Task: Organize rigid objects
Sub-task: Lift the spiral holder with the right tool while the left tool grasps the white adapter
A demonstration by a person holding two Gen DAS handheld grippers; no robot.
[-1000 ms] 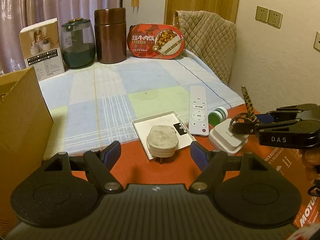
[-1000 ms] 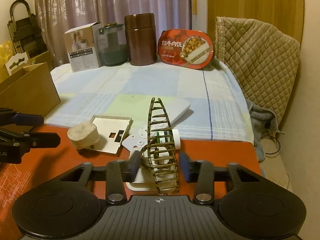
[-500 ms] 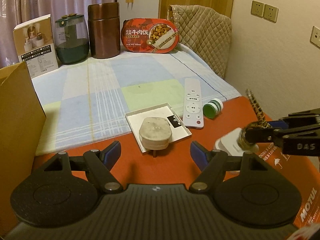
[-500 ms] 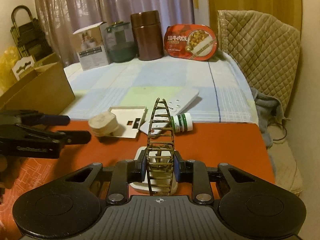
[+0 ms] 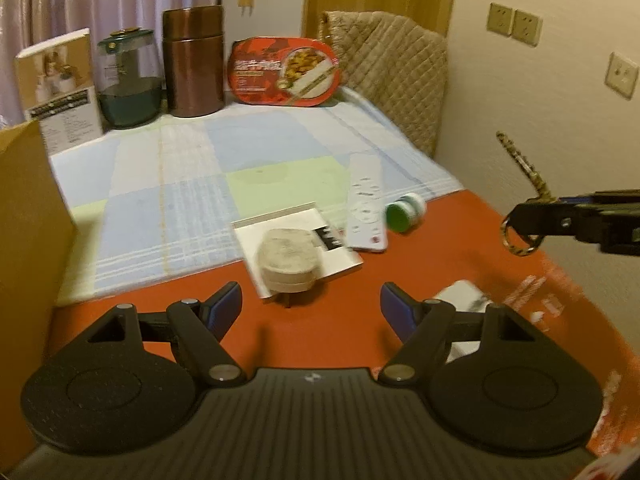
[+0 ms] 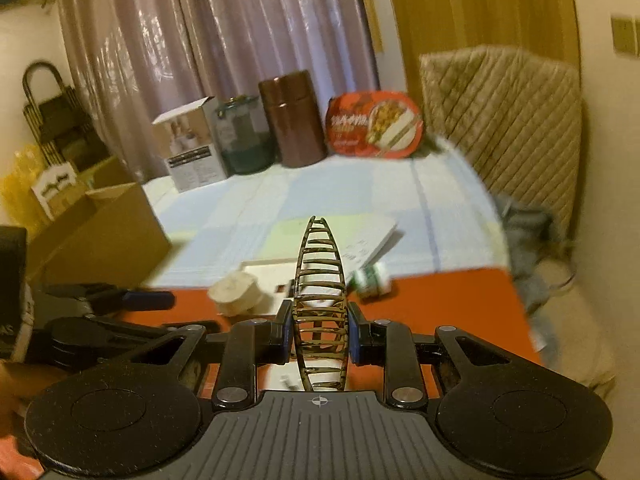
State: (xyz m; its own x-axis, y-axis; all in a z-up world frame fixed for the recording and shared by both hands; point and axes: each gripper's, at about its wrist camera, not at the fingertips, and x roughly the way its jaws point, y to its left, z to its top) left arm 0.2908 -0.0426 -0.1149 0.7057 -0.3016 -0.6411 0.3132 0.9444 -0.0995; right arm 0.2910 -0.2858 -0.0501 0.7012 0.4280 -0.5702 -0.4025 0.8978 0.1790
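Note:
My right gripper (image 6: 319, 332) is shut on a leopard-patterned hair claw clip (image 6: 320, 276), which stands upright between the pads, in the air above the red surface. The left wrist view shows the clip (image 5: 522, 164) at the far right in that gripper (image 5: 516, 222). My left gripper (image 5: 311, 300) is open and holds nothing, low over the red surface just in front of a beige plug adapter (image 5: 288, 256). The adapter lies partly on a flat white tray (image 5: 340, 258).
A white remote (image 5: 364, 204) and a green-capped bottle (image 5: 404, 212) lie beyond the tray. A blurred white block (image 5: 460, 294) sits by my left gripper's right finger. A cardboard box (image 5: 28, 220) stands at the left. Jars, a carton and a red food box (image 5: 284, 70) line the back.
My right gripper has shut on the hair clip and lifted it off the white block, up and away to the right. My left gripper stays open, almost in place.

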